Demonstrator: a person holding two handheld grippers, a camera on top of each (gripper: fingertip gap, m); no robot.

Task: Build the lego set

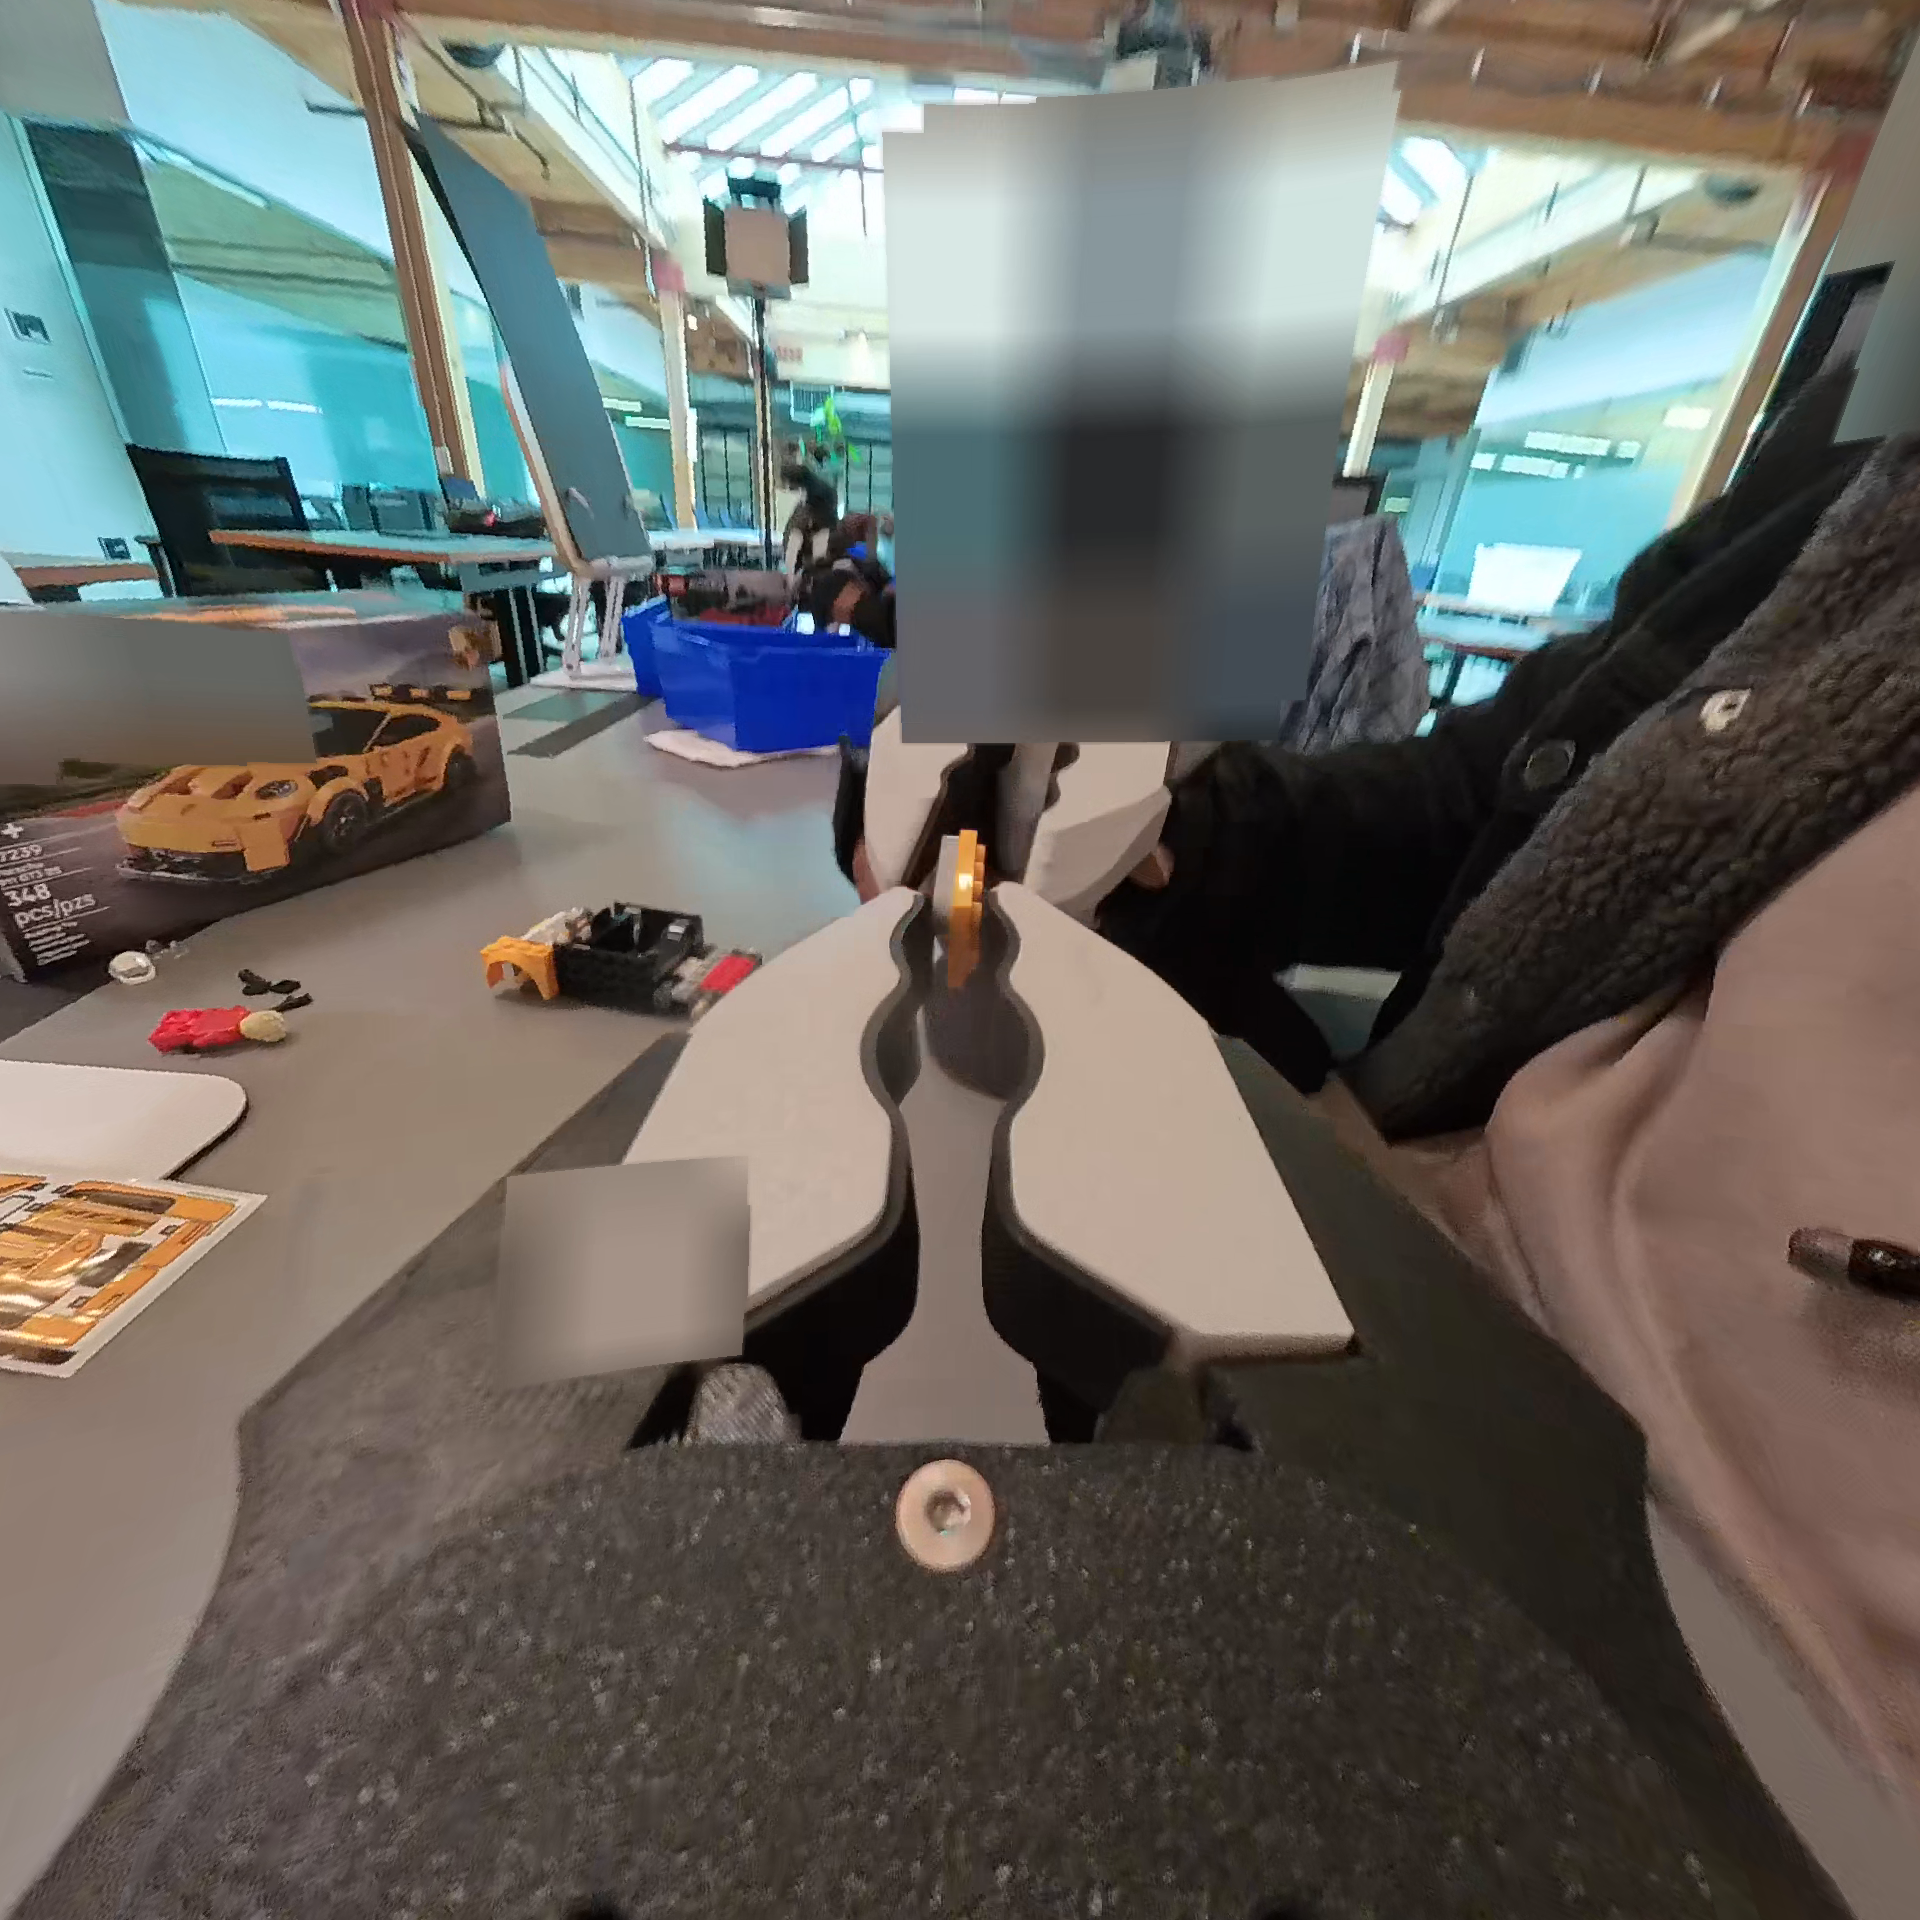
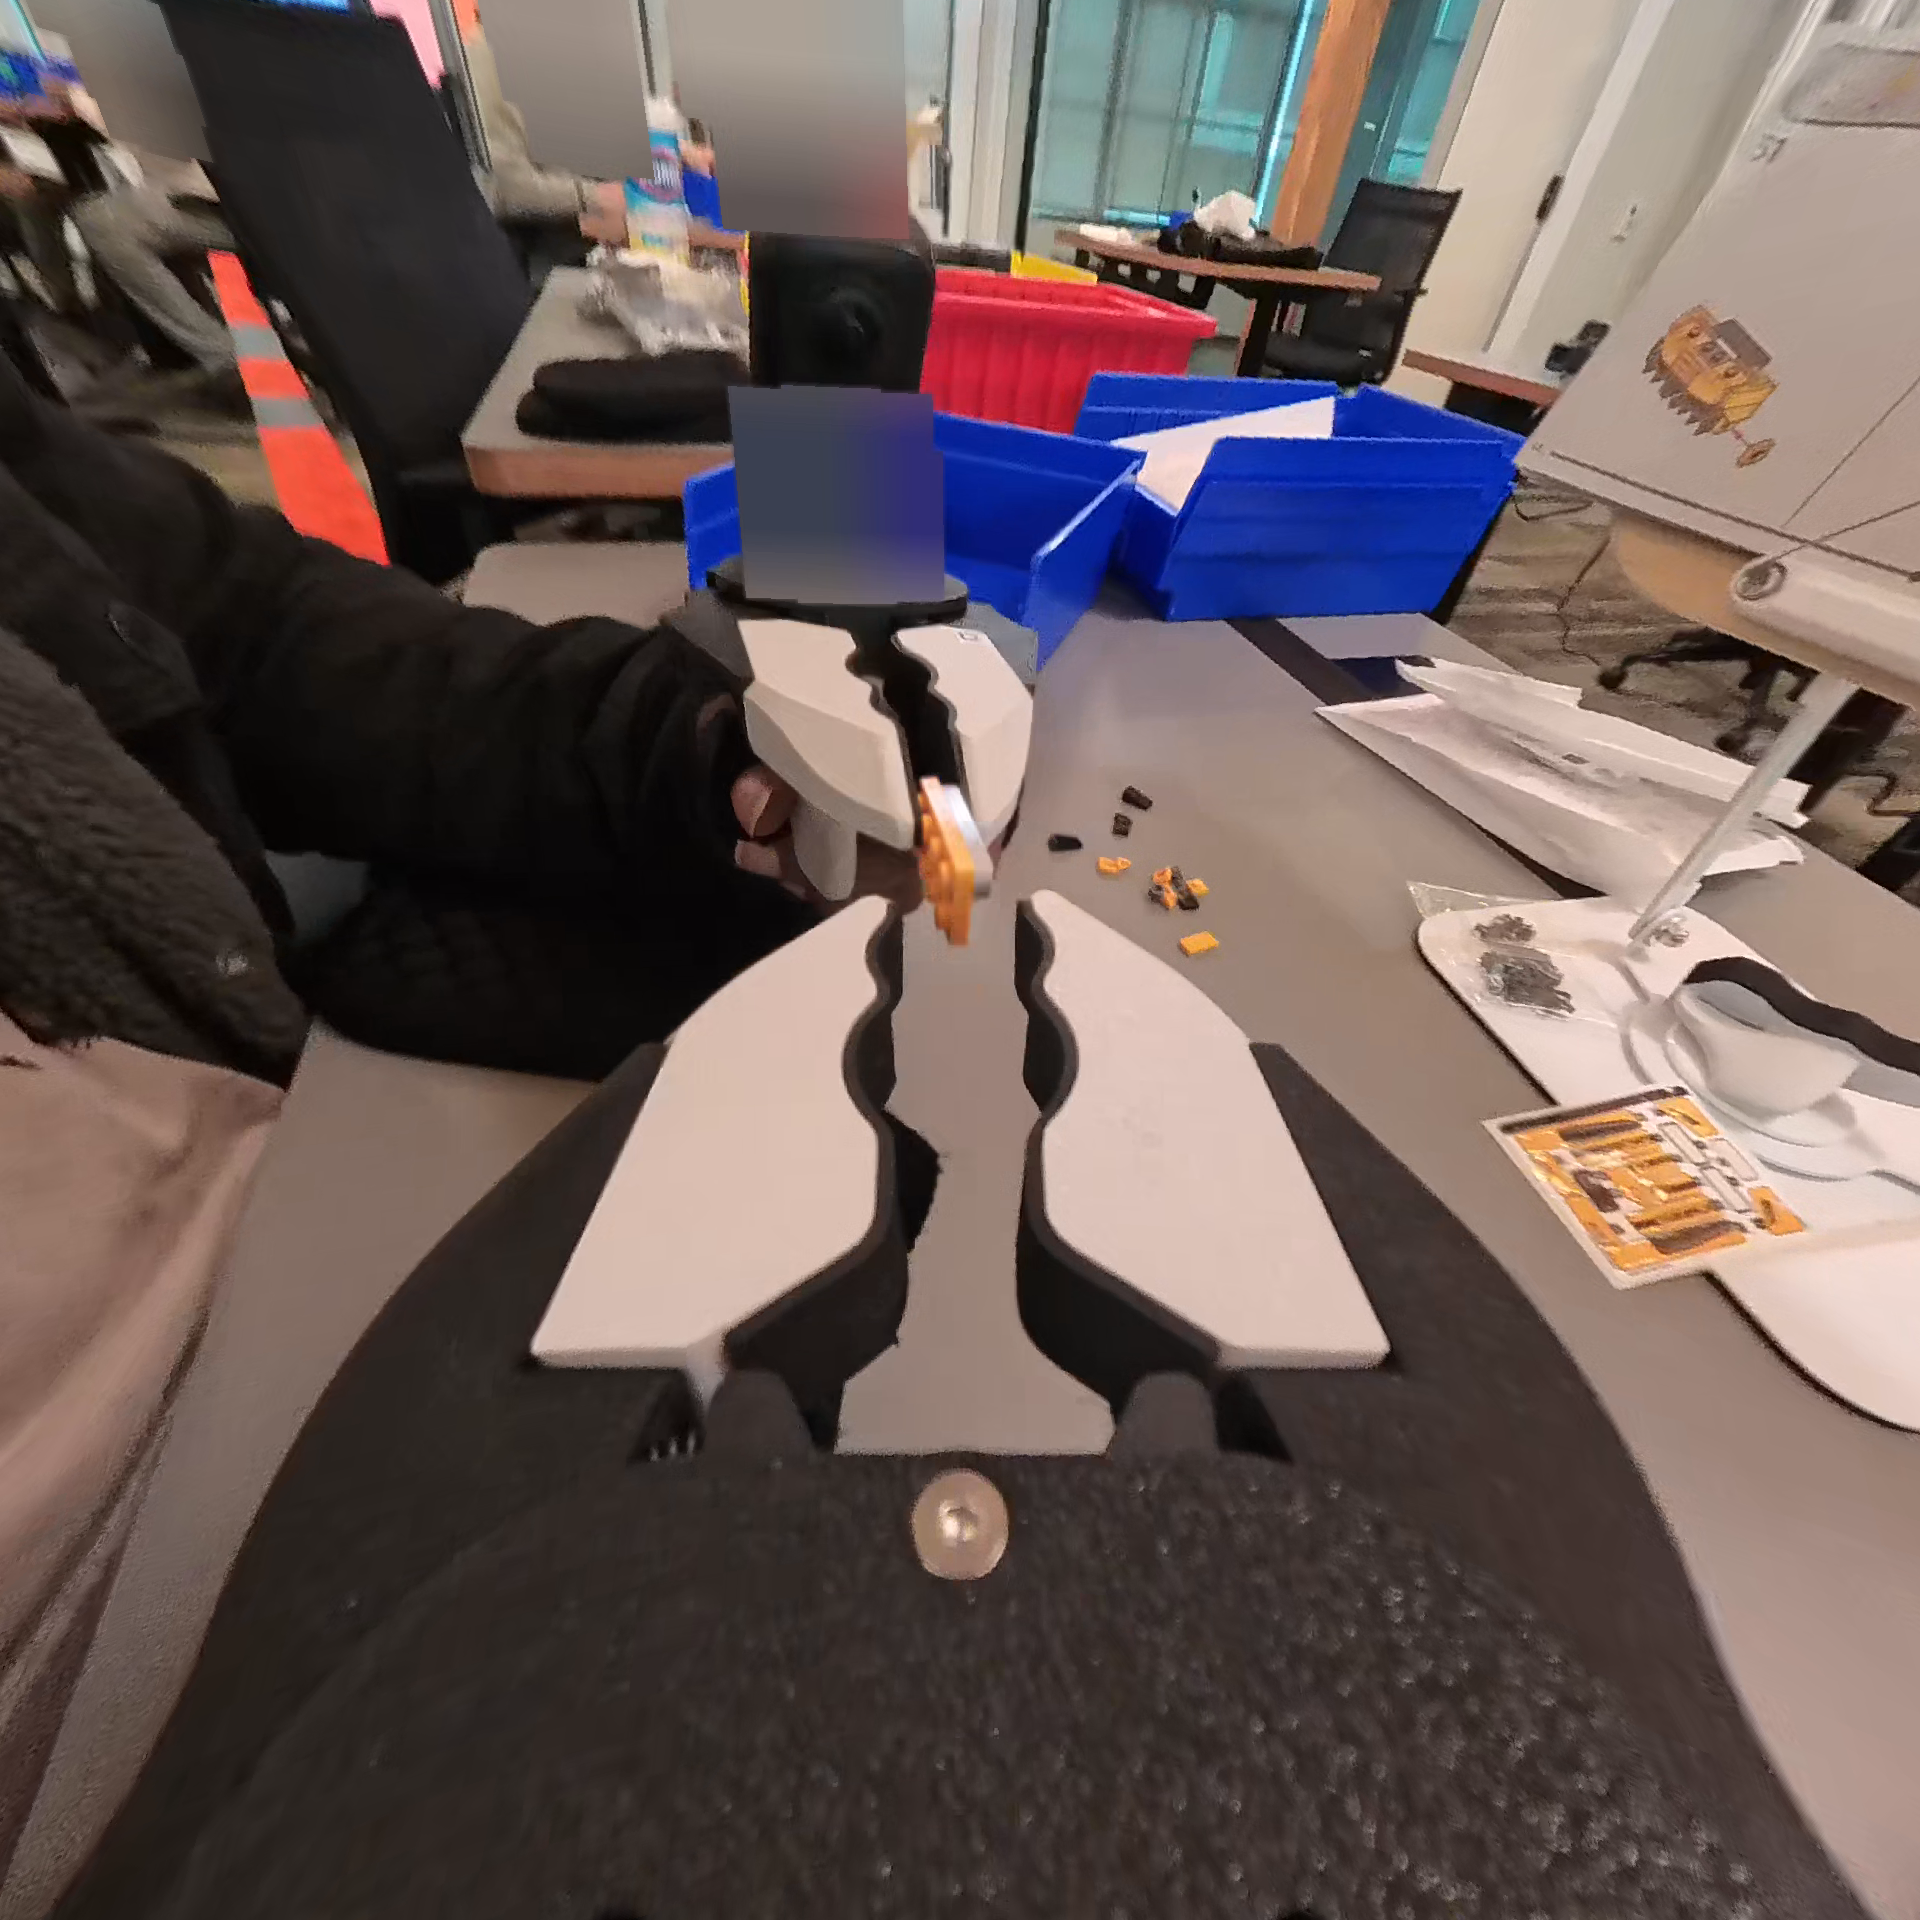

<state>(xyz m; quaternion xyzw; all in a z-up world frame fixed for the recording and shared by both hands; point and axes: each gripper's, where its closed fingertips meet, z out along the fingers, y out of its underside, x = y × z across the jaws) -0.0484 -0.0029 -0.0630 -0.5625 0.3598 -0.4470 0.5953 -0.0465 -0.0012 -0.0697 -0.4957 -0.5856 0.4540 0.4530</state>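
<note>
My left gripper (image 1: 954, 902) is shut on a thin orange lego plate (image 1: 964, 883), held on edge above the grey table. In the right wrist view the left gripper (image 2: 940, 821) faces me, with the plate (image 2: 951, 878) hanging from its tips. My right gripper (image 2: 956, 914) is open, its tips either side of the plate's lower end, not closed on it. Its white fingers (image 1: 1101, 831) show just behind the plate in the left wrist view. A partly built black car chassis (image 1: 623, 951) with an orange fender lies on the table to the left.
The set's box (image 1: 249, 790), red figure parts (image 1: 203, 1027) and a sticker sheet (image 1: 94, 1257) lie to the left. Loose orange and black pieces (image 2: 1174, 883), a white tray (image 2: 1538, 1039), paper bags (image 2: 1558, 769), blue bins (image 2: 1247, 499) and an instruction booklet on a stand (image 2: 1766, 343) are to the right. Left and right tips are no more than a few centimetres apart.
</note>
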